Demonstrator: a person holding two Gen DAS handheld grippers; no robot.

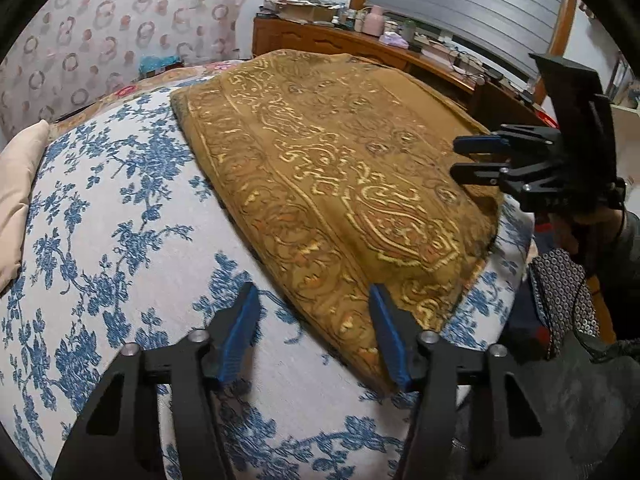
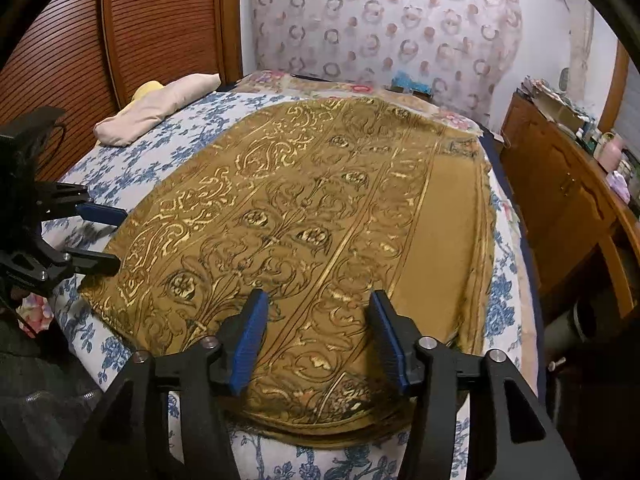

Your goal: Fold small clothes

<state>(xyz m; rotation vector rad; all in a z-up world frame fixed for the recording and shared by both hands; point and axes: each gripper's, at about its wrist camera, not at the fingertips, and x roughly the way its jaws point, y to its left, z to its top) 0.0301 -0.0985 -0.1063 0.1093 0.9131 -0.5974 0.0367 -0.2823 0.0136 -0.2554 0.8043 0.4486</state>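
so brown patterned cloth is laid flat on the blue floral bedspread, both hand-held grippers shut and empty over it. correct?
Not quite: both are open, not shut. The left hand-held gripper shows a wide gap between its blue pads in the left wrist view, and the right hand-held gripper likewise in the right wrist view. The brown patterned cloth does lie flat on the blue floral bedspread, ungrasped.

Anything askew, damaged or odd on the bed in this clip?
Nothing stands out. The brown patterned cloth lies flat on the blue-floral bedspread, and the left gripper and right gripper are open, holding nothing.
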